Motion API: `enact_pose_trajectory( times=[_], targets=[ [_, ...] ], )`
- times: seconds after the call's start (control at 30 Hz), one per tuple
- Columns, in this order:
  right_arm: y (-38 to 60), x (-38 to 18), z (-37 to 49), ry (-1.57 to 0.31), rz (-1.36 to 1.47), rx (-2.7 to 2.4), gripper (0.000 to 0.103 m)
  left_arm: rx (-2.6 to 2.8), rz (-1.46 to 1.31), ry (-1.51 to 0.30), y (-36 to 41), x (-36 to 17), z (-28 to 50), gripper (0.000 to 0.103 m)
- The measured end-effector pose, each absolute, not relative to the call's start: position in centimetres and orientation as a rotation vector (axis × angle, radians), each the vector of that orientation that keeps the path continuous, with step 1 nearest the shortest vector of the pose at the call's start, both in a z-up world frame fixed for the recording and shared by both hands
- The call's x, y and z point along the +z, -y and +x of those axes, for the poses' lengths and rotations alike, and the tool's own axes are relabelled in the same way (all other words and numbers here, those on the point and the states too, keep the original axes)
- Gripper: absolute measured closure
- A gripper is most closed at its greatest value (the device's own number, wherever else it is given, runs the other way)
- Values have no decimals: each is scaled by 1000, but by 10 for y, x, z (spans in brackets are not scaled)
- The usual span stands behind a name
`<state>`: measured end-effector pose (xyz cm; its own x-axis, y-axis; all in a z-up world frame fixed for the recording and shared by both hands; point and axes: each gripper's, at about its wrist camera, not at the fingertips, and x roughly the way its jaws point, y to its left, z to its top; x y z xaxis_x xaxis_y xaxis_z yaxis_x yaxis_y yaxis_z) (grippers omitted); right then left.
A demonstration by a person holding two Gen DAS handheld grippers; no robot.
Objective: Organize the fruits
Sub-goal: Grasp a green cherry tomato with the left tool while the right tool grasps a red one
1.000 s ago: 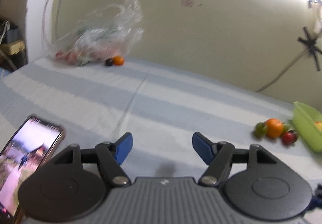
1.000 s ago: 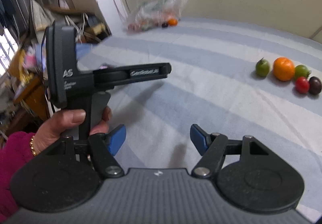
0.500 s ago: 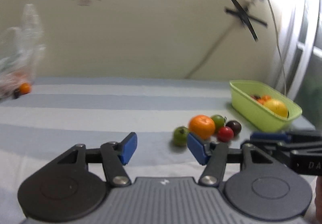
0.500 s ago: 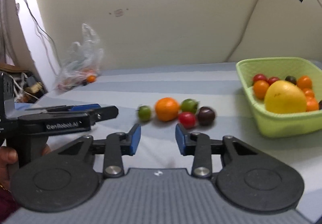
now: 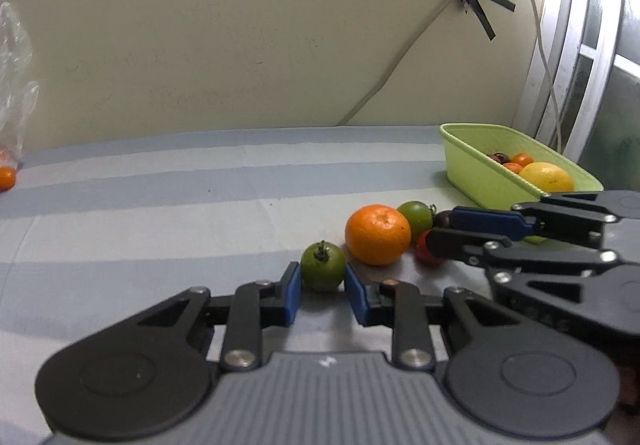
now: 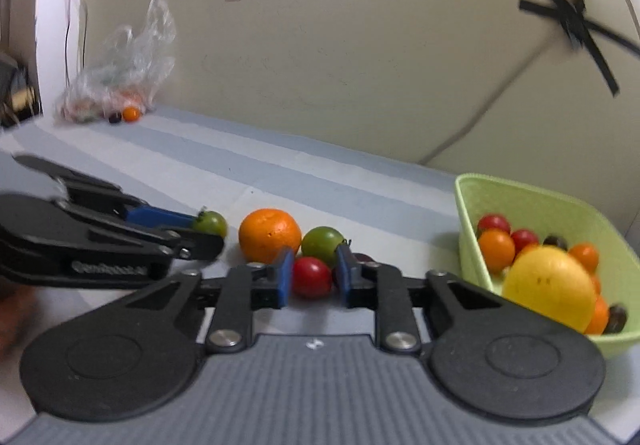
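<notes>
Blue-padded left claw (image 5: 322, 287) now clamped on small green tomato (image 5: 322, 270), right claw (image 6: 311, 277) likewise on red cherry tomato (image 6: 311, 278), both wide apart a second ago; lift toward lime-green plastic basket (image 6: 532, 201) likely next.

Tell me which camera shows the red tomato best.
The right wrist view: the red tomato sits whole between the right gripper's jaws. In the left wrist view the right gripper hides most of the red tomato.
</notes>
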<state>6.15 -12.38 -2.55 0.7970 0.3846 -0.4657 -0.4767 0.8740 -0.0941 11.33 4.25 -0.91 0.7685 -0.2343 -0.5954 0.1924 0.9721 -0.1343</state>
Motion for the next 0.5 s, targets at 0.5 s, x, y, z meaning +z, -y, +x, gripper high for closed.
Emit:
enact_pose_trajectory(
  times=[0.5],
  targets=[
    [127, -29, 63, -481, -200, 497, 80, -199, -113, -668, -44, -3, 73, 78]
  ],
)
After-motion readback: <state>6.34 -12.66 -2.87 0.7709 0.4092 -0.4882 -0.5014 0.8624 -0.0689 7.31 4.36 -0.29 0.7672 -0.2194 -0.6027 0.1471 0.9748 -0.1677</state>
